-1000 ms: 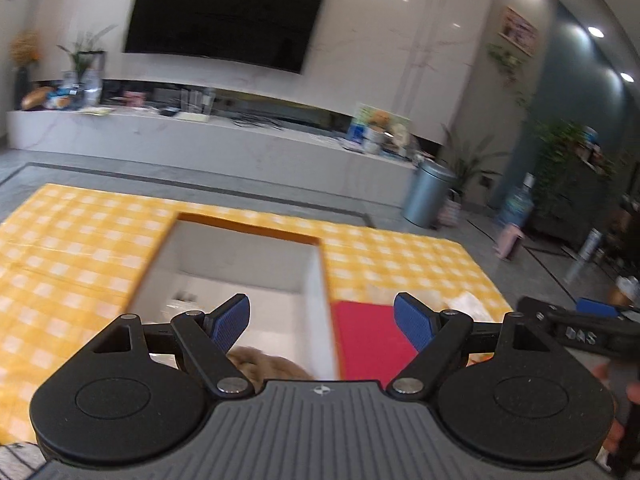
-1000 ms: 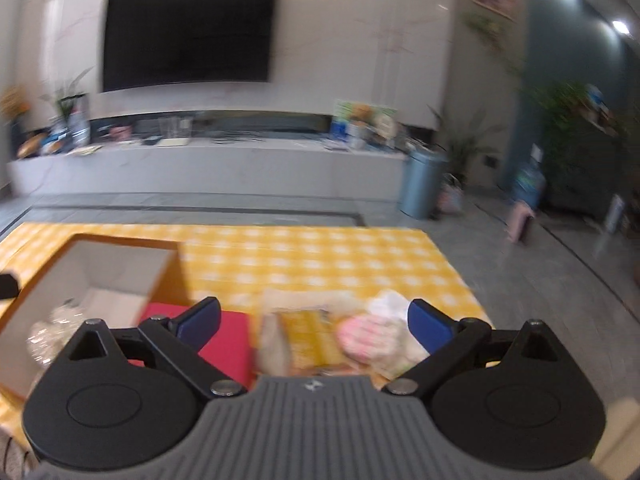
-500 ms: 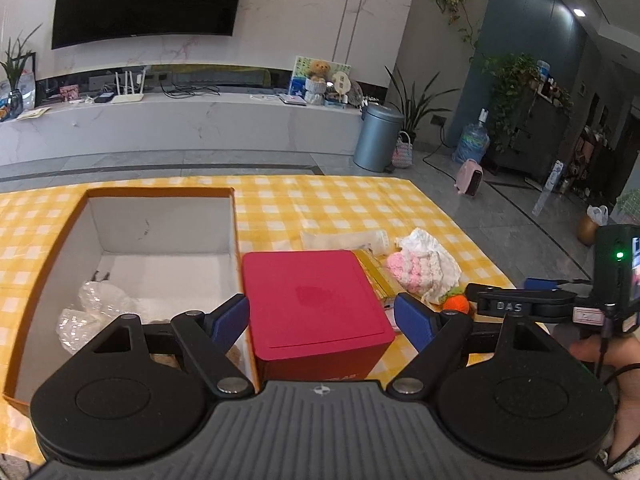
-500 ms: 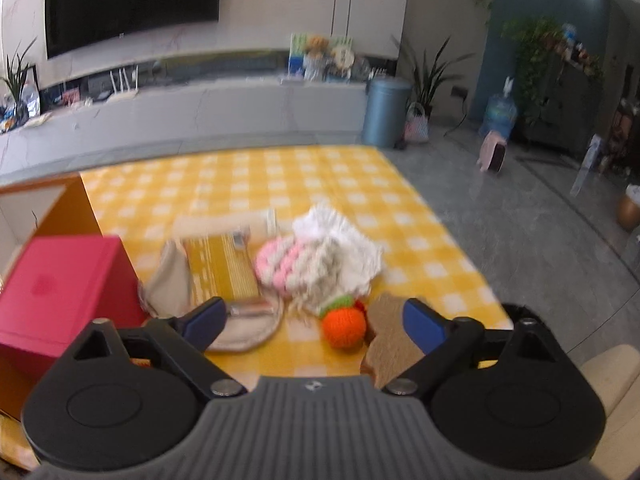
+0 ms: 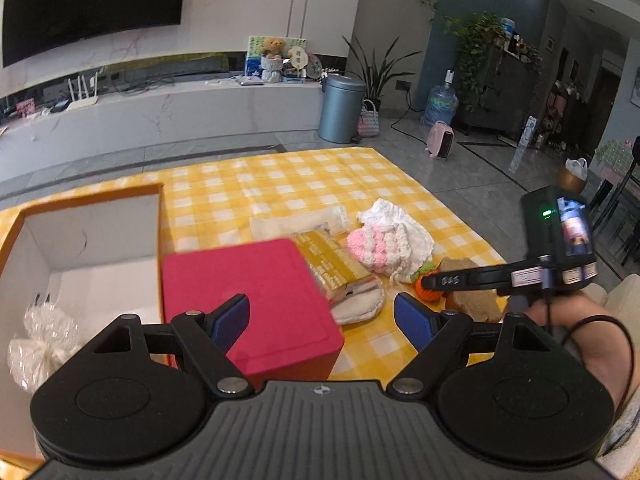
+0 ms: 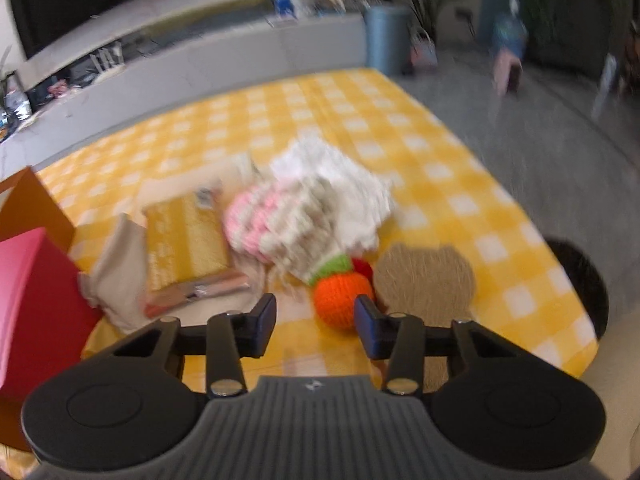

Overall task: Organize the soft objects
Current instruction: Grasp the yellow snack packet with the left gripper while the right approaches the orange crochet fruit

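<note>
While the right gripper (image 6: 315,322) is held low over the near right part of the yellow checked tablecloth (image 6: 360,120), its jaws are seen apart with nothing between them, and the orange knitted ball (image 6: 340,300) lies just beyond the tips, resting on the cloth beside a flat tan woven piece (image 6: 426,276). It is judged that this ball is the item in hand. For a sound grasp, the jaws should be brought down either side of the ball's widest part and closed gently, since knitted goods are likely to squash and slip; the green tuft and the pink and white knit bundle (image 6: 296,216) touching it should be kept out of the closure. The right wrist view is blurred, so fine contact cannot be confirmed. The left gripper (image 5: 322,316) is held level and near, above the red box (image 5: 248,296), its jaws wide apart and empty. An open cardboard box (image 5: 92,216) stands at the left, with a clear plastic bundle (image 5: 40,340) inside; it is the probable destination. From the left wrist view, the right gripper is seen extended leftward, level, toward the ball.
</note>
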Demonstrator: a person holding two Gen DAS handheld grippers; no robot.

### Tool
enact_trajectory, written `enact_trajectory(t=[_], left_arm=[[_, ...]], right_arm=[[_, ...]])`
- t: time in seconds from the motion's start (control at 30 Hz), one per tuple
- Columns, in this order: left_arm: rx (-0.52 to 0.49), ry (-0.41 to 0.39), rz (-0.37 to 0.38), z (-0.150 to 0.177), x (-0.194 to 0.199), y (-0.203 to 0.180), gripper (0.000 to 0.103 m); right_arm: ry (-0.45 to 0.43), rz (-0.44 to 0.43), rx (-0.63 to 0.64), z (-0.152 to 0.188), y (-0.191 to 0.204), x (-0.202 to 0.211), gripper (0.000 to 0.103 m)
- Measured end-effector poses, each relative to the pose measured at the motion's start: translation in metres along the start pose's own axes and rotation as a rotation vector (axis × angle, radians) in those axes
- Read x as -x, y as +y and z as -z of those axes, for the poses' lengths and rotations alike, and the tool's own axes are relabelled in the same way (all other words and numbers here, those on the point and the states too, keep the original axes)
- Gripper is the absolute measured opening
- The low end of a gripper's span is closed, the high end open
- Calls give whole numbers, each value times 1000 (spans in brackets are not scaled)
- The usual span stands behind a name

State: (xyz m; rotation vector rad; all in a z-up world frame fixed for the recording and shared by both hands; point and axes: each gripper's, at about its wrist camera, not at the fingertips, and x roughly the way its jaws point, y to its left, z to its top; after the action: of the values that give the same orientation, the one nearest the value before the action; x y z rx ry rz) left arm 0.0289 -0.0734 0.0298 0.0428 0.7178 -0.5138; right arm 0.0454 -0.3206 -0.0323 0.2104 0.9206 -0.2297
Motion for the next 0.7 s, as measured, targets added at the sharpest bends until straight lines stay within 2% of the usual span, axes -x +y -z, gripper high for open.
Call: enact_trajectory(t=[0.1,0.23,0.4,0.53,0.6,0.7], left_arm=[[-28,5,2,-8,-5,-6,96],[-72,50,-5,-19,-23,-12,96],[-142,175,-44,-40,-68,-22,96],[-87,269,-103,-56,-109,-29,96],[-73,256,-151,-61,-122,-35,95],[-82,288,-174,-72,-143,-45,95]], right_arm=[[5,43,-3,-3,2,-8,44],[8,83,23,-12,4,-20,44],[33,100,26,-17,1,-33,44],[27,113,70,-16,6,-36,45],[24,127,116,-14,12,-37,45],[22,105,138,-12,14,-35,45]])
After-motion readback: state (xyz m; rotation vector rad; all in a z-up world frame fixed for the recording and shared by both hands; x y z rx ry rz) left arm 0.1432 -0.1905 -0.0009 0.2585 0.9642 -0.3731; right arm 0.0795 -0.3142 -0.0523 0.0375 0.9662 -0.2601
